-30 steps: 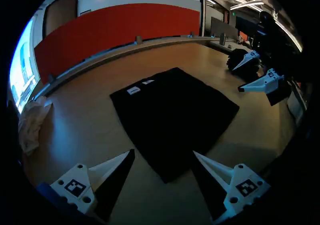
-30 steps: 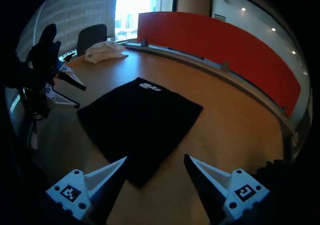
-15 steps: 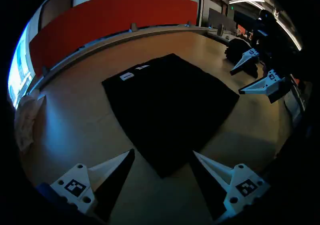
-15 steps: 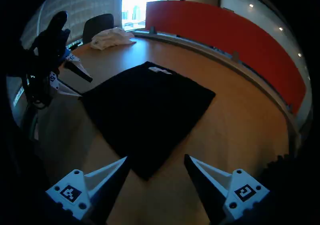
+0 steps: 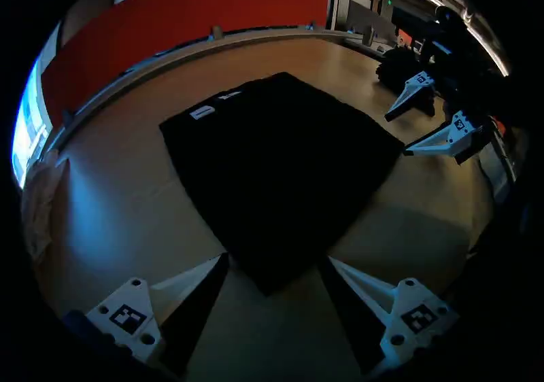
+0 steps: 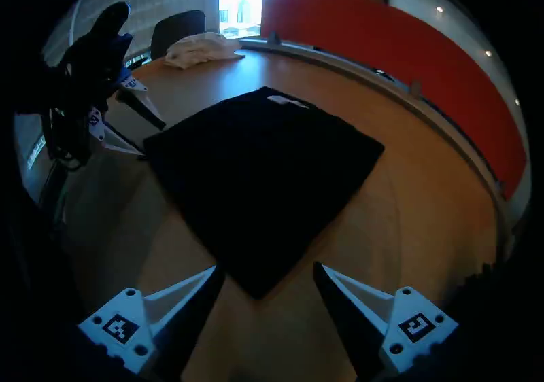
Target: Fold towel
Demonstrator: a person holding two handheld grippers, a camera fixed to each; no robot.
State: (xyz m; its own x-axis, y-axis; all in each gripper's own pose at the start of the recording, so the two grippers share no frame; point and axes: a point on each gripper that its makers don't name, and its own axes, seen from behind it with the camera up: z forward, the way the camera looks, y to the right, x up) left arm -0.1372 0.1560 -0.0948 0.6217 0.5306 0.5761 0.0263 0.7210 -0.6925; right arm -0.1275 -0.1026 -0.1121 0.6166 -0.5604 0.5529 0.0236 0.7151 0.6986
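Note:
A black towel [image 5: 279, 168] lies flat on the wooden table [image 5: 122, 212], with two white tags at its far edge. My left gripper [image 5: 272, 273] is open, its fingertips on either side of the towel's near corner. In the right gripper view the same towel [image 6: 262, 171] spreads out, and my right gripper [image 6: 266, 280] is open around another near corner. The right gripper [image 5: 425, 120] also shows in the left gripper view at the towel's right side. The left gripper [image 6: 132, 120] appears in the right gripper view at the towel's left corner, held by a dark-gloved hand.
A crumpled white cloth [image 6: 200, 47] lies at the table's far end near a dark chair [image 6: 175, 32]. A red partition [image 5: 190, 15] runs along the table's far edge. A dark bundle [image 5: 398, 69] sits at the far right.
Both grippers have moved forward and lower toward the towel. Its near corners now lie between each pair of open fingertips.

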